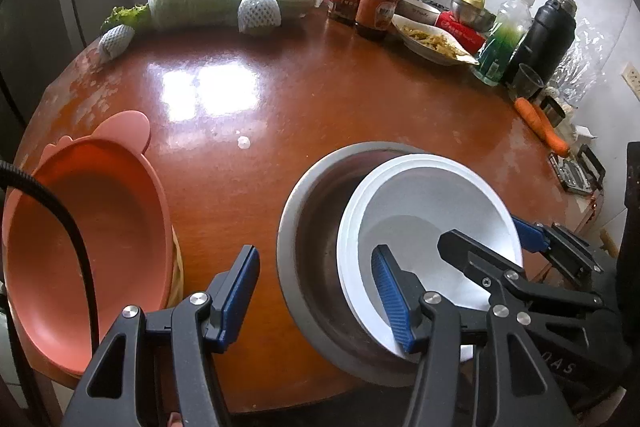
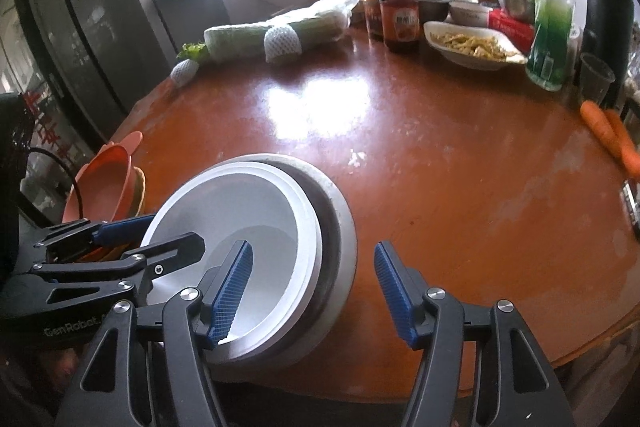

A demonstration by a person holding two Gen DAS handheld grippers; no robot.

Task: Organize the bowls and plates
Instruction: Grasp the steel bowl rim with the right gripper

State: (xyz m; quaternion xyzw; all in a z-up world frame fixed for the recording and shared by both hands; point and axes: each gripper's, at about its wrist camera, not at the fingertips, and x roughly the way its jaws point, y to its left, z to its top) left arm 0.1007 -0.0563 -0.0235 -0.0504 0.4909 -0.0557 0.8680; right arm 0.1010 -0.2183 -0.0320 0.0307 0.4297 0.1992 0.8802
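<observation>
A white bowl [image 1: 424, 211] sits tilted inside a steel bowl [image 1: 316, 227] at the near edge of the round brown table [image 1: 320, 99]. Both also show in the right wrist view: the white bowl [image 2: 256, 211] and the steel bowl [image 2: 340, 223]. A pink bowl [image 1: 80, 235] with ear-shaped handles rests on a yellowish dish at the near left, also in the right wrist view [image 2: 104, 187]. My left gripper [image 1: 316, 291] is open, its right finger over the white bowl's near rim. My right gripper [image 2: 314, 291] is open, its left finger inside the white bowl.
Along the far edge lie wrapped cabbage [image 1: 224, 3], sauce jars [image 1: 376, 7], a plate of food [image 1: 436, 39], a green bottle [image 1: 504, 39] and a black flask [image 1: 548, 39]. Carrots [image 1: 540, 123] lie at the right edge. A fridge [image 2: 80, 27] stands at left.
</observation>
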